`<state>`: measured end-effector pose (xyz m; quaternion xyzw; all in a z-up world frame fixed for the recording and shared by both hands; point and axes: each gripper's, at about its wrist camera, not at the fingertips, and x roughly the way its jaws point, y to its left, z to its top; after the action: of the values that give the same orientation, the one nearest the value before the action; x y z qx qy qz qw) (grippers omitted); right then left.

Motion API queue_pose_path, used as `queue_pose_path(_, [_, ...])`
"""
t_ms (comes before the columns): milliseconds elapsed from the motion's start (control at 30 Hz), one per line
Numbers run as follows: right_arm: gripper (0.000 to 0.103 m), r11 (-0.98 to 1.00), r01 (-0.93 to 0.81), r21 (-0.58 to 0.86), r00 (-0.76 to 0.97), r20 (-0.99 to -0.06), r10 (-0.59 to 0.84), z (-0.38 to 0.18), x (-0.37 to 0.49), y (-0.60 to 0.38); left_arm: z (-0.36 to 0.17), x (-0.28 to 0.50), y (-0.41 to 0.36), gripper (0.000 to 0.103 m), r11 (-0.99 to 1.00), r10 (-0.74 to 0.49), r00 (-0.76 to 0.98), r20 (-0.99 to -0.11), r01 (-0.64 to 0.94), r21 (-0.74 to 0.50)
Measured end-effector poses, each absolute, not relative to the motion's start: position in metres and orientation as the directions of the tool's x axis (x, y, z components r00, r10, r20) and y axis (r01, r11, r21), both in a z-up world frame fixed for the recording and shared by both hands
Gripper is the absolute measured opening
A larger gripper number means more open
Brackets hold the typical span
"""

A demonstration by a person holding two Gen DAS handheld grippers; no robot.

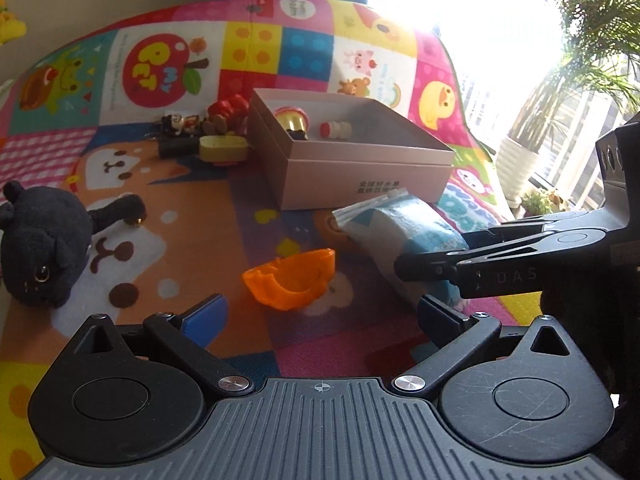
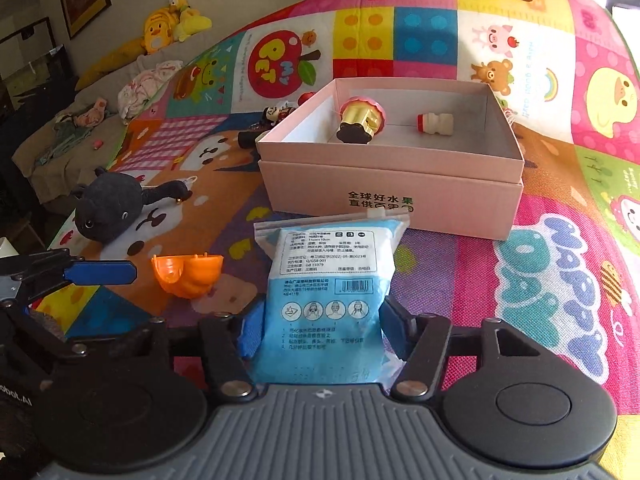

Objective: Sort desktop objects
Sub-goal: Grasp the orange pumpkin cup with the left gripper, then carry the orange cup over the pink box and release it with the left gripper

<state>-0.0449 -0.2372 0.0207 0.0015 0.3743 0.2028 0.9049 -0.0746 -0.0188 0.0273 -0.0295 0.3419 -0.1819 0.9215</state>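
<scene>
A blue and white sealed packet [image 2: 332, 300] lies on the play mat in front of the pink box [image 2: 384, 196]. My right gripper [image 2: 320, 328] has its blue pads [image 2: 250, 332] against both sides of the packet. In the left wrist view the packet [image 1: 404, 236] sits at the right, with the right gripper [image 1: 416, 272] on it. My left gripper [image 1: 320, 316] is open and empty, just short of an orange plastic shell [image 1: 290, 278]. The box holds a gold and pink toy [image 2: 362, 118] and a small white bottle [image 2: 436, 124].
A black plush cat [image 1: 44, 244] lies at the left on the mat. Several small toys [image 1: 208, 132] are clustered behind the box's left side. A potted palm [image 1: 520, 160] stands by the bright window at the right. A couch with yellow plush ducks [image 2: 168, 24] is at far left.
</scene>
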Motion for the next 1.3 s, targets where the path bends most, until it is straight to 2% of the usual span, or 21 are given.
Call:
queue_pose_path(267, [0.059,0.92,-0.376,0.107,0.648,-0.68,0.344,0.022,-0.075,-0.258,0.012,-0.047,-0.036,0.103,0.954,-0.292,0.714,-0.637,0.265,-0.141])
queue_pose_path(400, [0.066,0.918,-0.384,0.103,0.655,-0.67,0.349,0.022,-0.077,-0.258,0.012,-0.044,-0.038,0.102,0.962,-0.25,0.74,-0.624,0.265,-0.071])
queue_pose_path(433, [0.067,0.919,-0.379,0.107,0.658,-0.668,0.348,0.021,-0.076,-0.258,0.012,-0.044,-0.039,0.101,0.961,-0.246,0.743,-0.623,0.269,-0.059])
queue_pose_path(500, [0.068,0.922,-0.371,0.108,0.661,-0.667,0.344,0.021,-0.072,-0.258,0.013,-0.045,-0.038,0.091,0.96,-0.244,0.743,-0.623,0.278,-0.045])
queue_pose_path(533, [0.068,0.923,-0.37,0.108,0.662,-0.666,0.343,0.021,-0.07,-0.257,0.013,-0.045,-0.037,0.082,0.959,-0.244,0.74,-0.627,0.278,-0.045])
queue_pose_path(700, [0.068,0.921,-0.378,0.096,0.66,-0.67,0.341,0.019,-0.066,-0.252,0.011,-0.044,-0.034,0.072,0.962,-0.232,0.74,-0.632,0.272,-0.034])
queue_pose_path(733, [0.068,0.921,-0.377,0.095,0.66,-0.67,0.339,0.019,-0.065,-0.252,0.011,-0.044,-0.034,0.064,0.961,-0.232,0.738,-0.633,0.274,-0.033])
queue_pose_path(767, [0.068,0.923,-0.373,0.095,0.661,-0.671,0.336,0.019,-0.065,-0.252,0.011,-0.045,-0.035,0.065,0.961,-0.232,0.736,-0.636,0.276,-0.03])
queue_pose_path(867, [0.058,0.926,-0.36,0.112,0.657,-0.674,0.338,0.021,-0.061,-0.254,0.014,-0.05,-0.038,0.065,0.955,-0.241,0.741,-0.627,0.296,-0.016])
queue_pose_path(1000, [0.055,0.902,-0.403,0.155,0.608,-0.691,0.391,0.032,-0.058,-0.261,0.031,-0.051,-0.049,0.065,0.937,-0.271,0.759,-0.592,0.348,0.017])
queue_pose_path(1100, [0.055,0.887,-0.428,0.173,0.632,-0.644,0.43,0.061,-0.064,-0.28,0.054,-0.042,-0.061,0.065,0.92,-0.308,0.78,-0.545,0.391,0.038])
queue_pose_path(1300, [0.055,0.932,-0.341,0.127,0.82,-0.445,0.36,0.141,-0.066,-0.329,0.093,0.004,-0.099,0.065,0.896,-0.391,0.807,-0.442,0.444,0.018])
